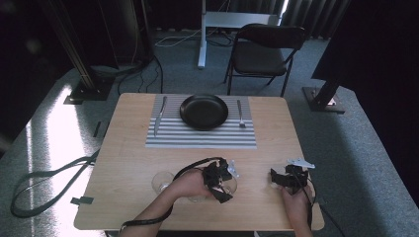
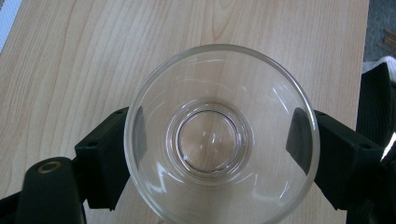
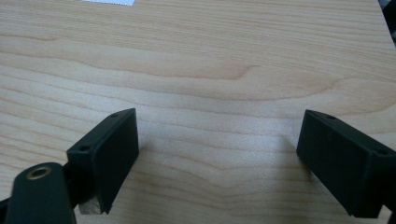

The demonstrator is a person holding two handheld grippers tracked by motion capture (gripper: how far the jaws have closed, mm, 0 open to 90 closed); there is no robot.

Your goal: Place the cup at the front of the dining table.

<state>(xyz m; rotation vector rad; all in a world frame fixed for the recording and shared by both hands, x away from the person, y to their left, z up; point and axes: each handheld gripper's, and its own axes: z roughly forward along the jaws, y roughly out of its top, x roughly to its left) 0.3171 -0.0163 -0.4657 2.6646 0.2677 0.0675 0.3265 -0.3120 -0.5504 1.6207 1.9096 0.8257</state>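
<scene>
Pinching a clear, unmarked glass bowl (image 2: 222,135) between left gripper (image 2: 219,154) pads, rim up on the wooden table (image 2: 70,60); right gripper (image 3: 219,163) spread wide, holding nothing

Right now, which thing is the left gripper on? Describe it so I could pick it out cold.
Start at the wooden table and come from the striped placemat toward the near edge. There the left gripper is shut on a clear glass, a jaw pressed against each side. It is the see-through, round-rimmed thing, unlike the black plate, knife and fork on the mat.
</scene>
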